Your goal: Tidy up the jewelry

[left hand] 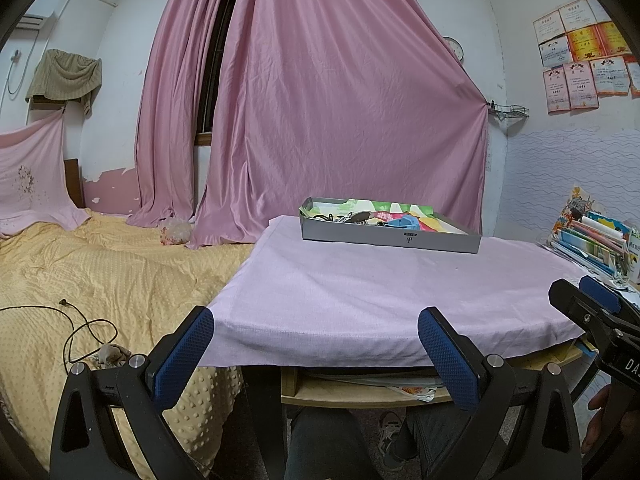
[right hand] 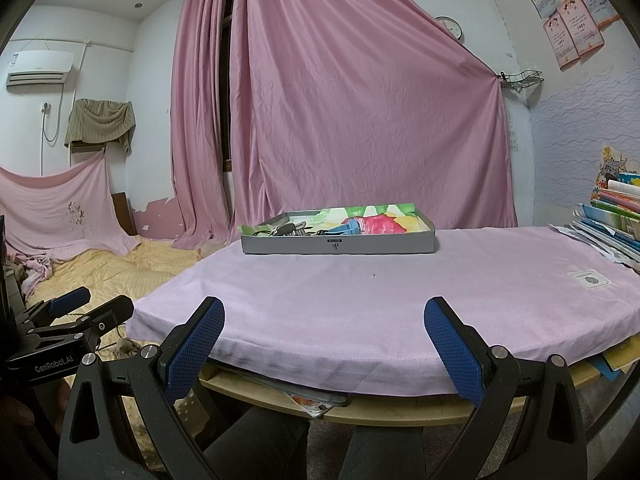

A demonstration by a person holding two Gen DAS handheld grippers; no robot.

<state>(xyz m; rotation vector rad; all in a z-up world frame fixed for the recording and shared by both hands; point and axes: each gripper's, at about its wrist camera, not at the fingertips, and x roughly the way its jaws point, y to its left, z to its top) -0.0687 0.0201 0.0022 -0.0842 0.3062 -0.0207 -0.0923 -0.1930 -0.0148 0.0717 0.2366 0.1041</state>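
Both grippers, left [left hand: 316,354] and right [right hand: 324,350]: fingers spread, empty | I hold short of surface [right hand: 360,304] | jewelry heaped in tray [right hand: 338,245], likely corralling it.

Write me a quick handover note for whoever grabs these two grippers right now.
Left gripper: open, empty, held at the near edge of the table.
Right gripper: open, empty, level with the left one at the same edge.
Grey tray: on the pink cloth at the far side of the table, lined with colourful paper. Small dark items are bunched at its left end beside a blue piece; too small to identify.
Nothing lies loose on the cloth except a small white card at the right.
This fits either all gathered or sorting still ahead; check the tray.
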